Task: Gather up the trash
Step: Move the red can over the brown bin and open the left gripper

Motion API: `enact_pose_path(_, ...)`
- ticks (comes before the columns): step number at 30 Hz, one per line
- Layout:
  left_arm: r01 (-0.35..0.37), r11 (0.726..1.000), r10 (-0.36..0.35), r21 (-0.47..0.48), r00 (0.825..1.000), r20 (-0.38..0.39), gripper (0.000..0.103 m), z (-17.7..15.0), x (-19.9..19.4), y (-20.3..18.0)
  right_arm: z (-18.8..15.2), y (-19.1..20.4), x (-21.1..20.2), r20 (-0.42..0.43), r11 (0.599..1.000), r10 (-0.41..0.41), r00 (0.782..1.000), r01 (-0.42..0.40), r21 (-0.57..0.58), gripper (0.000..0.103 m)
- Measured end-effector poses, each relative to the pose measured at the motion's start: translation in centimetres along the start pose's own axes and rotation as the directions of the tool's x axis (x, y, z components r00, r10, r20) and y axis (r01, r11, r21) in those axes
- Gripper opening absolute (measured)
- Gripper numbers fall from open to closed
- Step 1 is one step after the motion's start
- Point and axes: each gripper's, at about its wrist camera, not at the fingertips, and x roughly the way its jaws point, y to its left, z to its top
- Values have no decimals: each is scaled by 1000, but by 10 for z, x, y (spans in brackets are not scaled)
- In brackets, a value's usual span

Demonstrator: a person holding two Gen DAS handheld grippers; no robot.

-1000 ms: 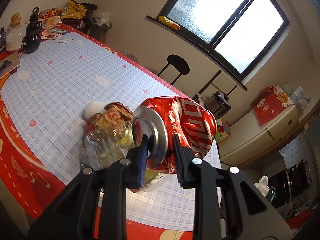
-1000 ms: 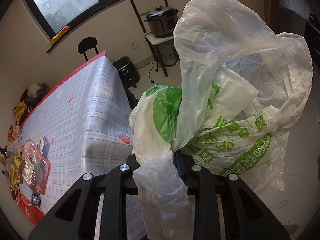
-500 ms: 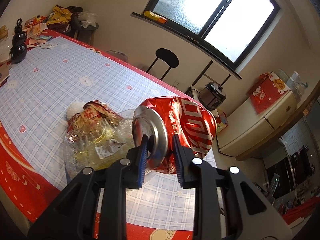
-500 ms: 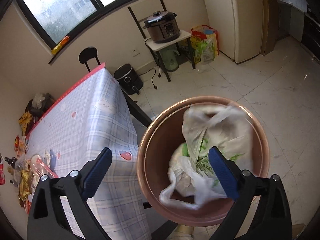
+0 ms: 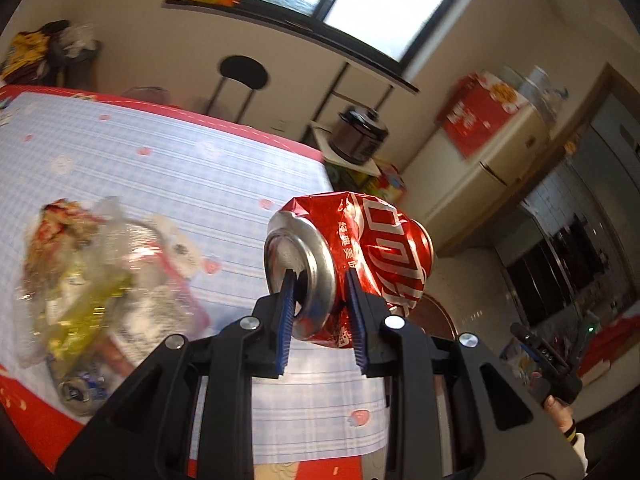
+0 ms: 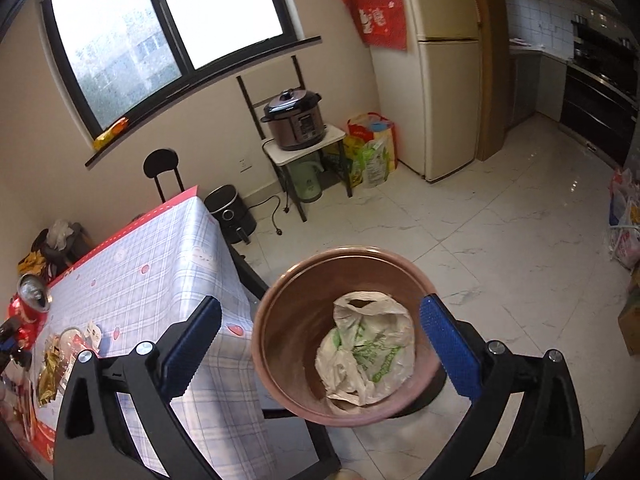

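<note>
The left gripper (image 5: 320,312) pinches a crushed red soda can (image 5: 356,256) by its silver top rim, one blue pad inside the mouth opening and the other against the dented side. The can hangs above the near right corner of the surface (image 5: 168,172), which is covered in a blue-checked cloth with a red border. To the left on that cloth lies a blurred heap of clear and gold wrappers (image 5: 84,280), with another small can end showing at its near edge.

The right gripper (image 6: 320,340) is spread wide with nothing between its blue pads. It hovers over a round copper-brown trash bin (image 6: 280,344) standing on the pale tiled floor (image 6: 500,248) just beside the surface's corner. A crumpled white and green plastic bag (image 6: 368,352) lies at the bottom of the bin. In the right wrist view, the red can and the wrappers show at the far left edge.
</note>
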Motion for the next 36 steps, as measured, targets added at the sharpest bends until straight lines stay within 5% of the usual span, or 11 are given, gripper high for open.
enact_pose_path(7, 109, 988, -92, 108, 984, -150, 27, -20, 89, -71, -15, -45, -36, 21, 995, -91, 996, 90, 36, 98)
enact_pose_path(14, 269, 941, -214, 206, 943, -257, 28, -39, 154, -157, -31, -90, -69, 41, 977, -185, 982, 180, 115, 98)
enact_pose_path(15, 314, 922, -248, 227, 928, -277, 38, -40, 160, -173, -33, -96, -72, 42, 975, -193, 980, 186, 125, 98)
enact_pose_path(16, 349, 906, -276, 240, 916, -292, 64, -42, 163, -185, -34, -100, -74, 44, 972, -201, 979, 194, 135, 98)
enact_pose_path(17, 370, 896, -296, 245, 910, -290, 74, -41, 163, -193, -35, -103, -78, 49, 969, -209, 977, 200, 145, 98)
enact_pose_path(20, 395, 881, -338, 261, 911, -237, 85, -33, 150, -206, -35, -106, -86, 70, 965, -218, 973, 205, 162, 98)
enact_pose_path(22, 377, 880, -330, 287, 922, -201, 95, -28, 138, -205, -34, -106, -90, 84, 966, -220, 972, 204, 161, 98)
enact_pose_path(30, 189, 945, -177, 268, 982, -71, 97, 2, 83, -138, -17, -70, -95, 143, 983, -165, 976, 151, 106, 98)
enact_pose_path(36, 0, 978, -14, 210, 998, 63, 97, 30, 15, -51, -8, -18, -80, 161, 994, -96, 982, 87, 59, 98)
